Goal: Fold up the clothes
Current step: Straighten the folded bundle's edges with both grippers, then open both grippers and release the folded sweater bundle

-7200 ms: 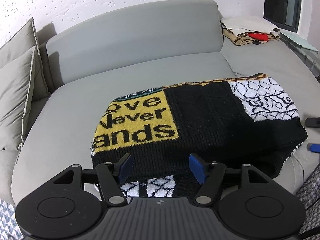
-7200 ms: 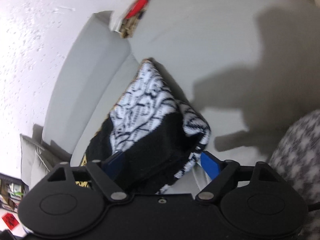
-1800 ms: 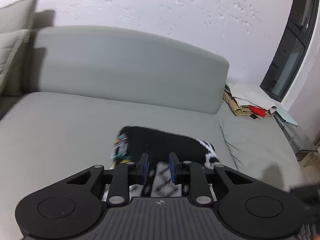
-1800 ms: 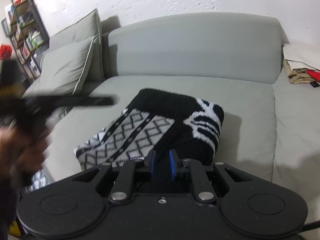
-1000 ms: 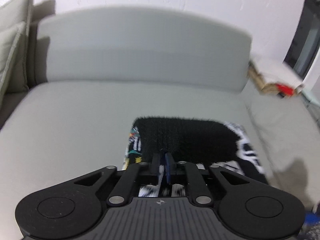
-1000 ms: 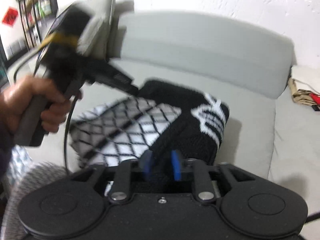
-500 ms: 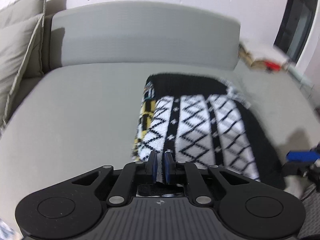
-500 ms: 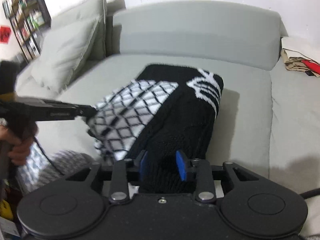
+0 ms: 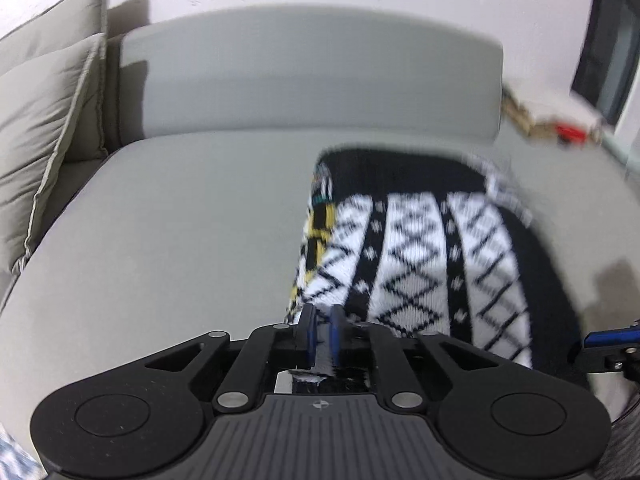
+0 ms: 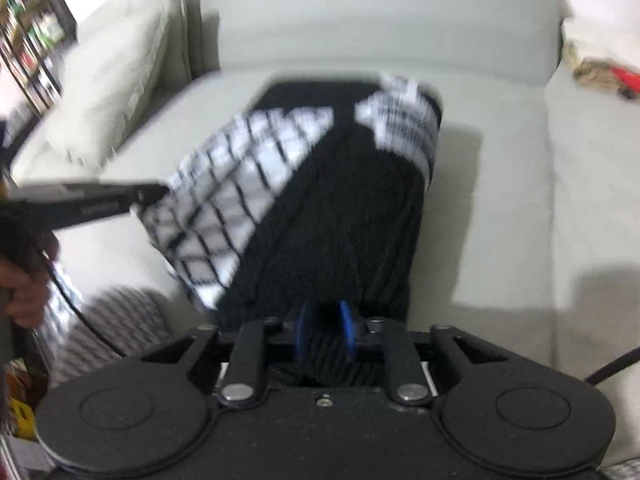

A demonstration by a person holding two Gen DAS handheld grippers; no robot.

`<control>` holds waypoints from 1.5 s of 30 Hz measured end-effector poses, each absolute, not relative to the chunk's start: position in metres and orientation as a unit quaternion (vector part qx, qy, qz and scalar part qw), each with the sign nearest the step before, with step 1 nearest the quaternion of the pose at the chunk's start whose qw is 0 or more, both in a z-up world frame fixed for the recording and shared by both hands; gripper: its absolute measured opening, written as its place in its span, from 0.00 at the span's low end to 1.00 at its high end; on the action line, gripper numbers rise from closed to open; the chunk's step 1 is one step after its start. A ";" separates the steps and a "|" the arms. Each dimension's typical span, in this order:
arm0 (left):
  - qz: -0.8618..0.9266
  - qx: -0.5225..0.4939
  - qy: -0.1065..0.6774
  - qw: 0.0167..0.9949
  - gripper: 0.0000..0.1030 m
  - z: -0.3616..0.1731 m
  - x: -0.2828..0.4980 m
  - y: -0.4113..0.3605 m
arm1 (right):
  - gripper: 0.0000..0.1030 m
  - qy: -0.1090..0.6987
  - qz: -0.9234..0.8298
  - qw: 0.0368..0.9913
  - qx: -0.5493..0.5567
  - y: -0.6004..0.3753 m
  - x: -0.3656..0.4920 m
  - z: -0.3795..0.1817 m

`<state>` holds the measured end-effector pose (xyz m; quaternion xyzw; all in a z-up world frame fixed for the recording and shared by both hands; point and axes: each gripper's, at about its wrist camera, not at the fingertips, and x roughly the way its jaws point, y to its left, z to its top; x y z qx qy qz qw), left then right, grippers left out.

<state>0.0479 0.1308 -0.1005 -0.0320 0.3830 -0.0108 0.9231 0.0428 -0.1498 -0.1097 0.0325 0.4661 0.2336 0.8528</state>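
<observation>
A folded knit sweater point(image 9: 420, 264), black with a white diamond panel and a yellow patch at its left edge, lies on the grey sofa seat point(image 9: 180, 220). My left gripper point(image 9: 322, 332) is shut on the sweater's near left corner, with white knit pinched between the blue pads. In the right wrist view the sweater point(image 10: 340, 208) runs away from me. My right gripper point(image 10: 325, 332) is shut on a thick bunch of its black near edge. The left gripper point(image 10: 158, 192) shows there at the left, held by a hand point(image 10: 24, 292). Both views are blurred.
Two grey cushions point(image 9: 44, 128) lean at the sofa's left end. A pile of folded clothes point(image 9: 556, 128) sits at the far right by a dark window point(image 9: 612, 60). A bookshelf point(image 10: 32, 40) stands beyond the cushions. Houndstooth fabric point(image 10: 120, 328) lies at the front left.
The wide-spread sweater is now a narrow fold with the diamond panel on top. Over the last second the left gripper shifted left, so the sweater sits further right in its view.
</observation>
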 end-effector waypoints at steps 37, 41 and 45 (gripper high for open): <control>0.015 -0.021 0.418 0.908 0.41 -0.084 0.080 0.114 | 0.64 0.403 0.142 0.896 0.118 -0.164 0.132 -0.092; 0.037 -0.001 0.415 0.909 0.66 -0.061 0.044 0.103 | 0.82 0.406 0.157 0.889 0.142 -0.185 0.088 -0.069; 0.030 0.000 0.412 0.911 0.70 -0.049 0.016 0.093 | 1.00 0.403 0.164 0.887 0.156 -0.198 0.049 -0.052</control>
